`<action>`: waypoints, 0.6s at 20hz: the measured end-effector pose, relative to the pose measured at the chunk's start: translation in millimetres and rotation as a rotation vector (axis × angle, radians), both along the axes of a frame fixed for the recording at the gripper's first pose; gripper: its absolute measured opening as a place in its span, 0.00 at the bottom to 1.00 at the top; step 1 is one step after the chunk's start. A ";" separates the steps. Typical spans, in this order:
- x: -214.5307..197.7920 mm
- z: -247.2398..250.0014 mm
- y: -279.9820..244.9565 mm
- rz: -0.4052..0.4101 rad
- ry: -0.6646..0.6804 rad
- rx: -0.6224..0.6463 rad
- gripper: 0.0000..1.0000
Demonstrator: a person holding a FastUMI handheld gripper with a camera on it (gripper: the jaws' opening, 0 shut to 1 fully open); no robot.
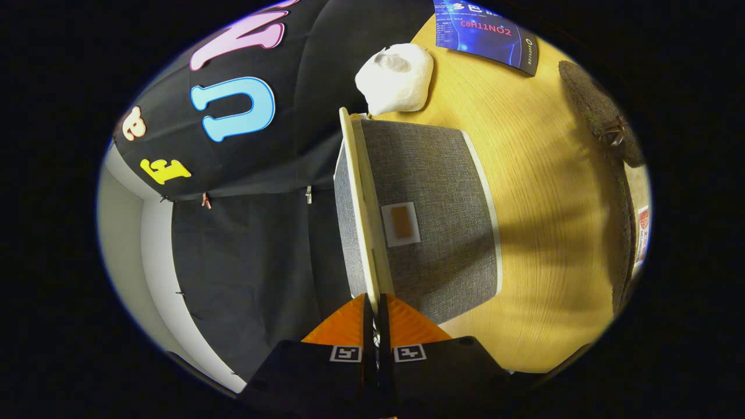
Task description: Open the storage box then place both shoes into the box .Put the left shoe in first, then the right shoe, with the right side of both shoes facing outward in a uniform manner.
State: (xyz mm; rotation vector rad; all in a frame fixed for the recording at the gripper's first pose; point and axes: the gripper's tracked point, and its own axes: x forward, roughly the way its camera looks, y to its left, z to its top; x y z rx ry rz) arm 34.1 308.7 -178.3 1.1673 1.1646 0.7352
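Your tool (375,308) is closed tight on the thin pale lid (365,221) of the storage box (433,221), both fingers pressing its edge; the camera is rolled, so the counter (541,233) runs up one side of the view. The lid's long axis runs straight ahead from the fingertips, standing on edge, with the grey fabric box body just beside it; swinging it away from the body looks like the move that matters. A white fluffy shoe (397,78) lies beyond the box toward the counter's far edge; a dark shoe (605,116) sits well apart near another edge; a blue card (489,32) lies by the far corner.
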 end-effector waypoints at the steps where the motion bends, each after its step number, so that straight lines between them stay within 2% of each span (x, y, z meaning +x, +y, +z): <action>1: -0.1 7.5 1.2 -0.001 -0.008 0.000 0.05; 7: 15.7 86.1 22.5 -0.027 -0.126 -0.002 0.05; 12: 20.7 137.6 67.7 0.016 -0.238 -0.067 0.05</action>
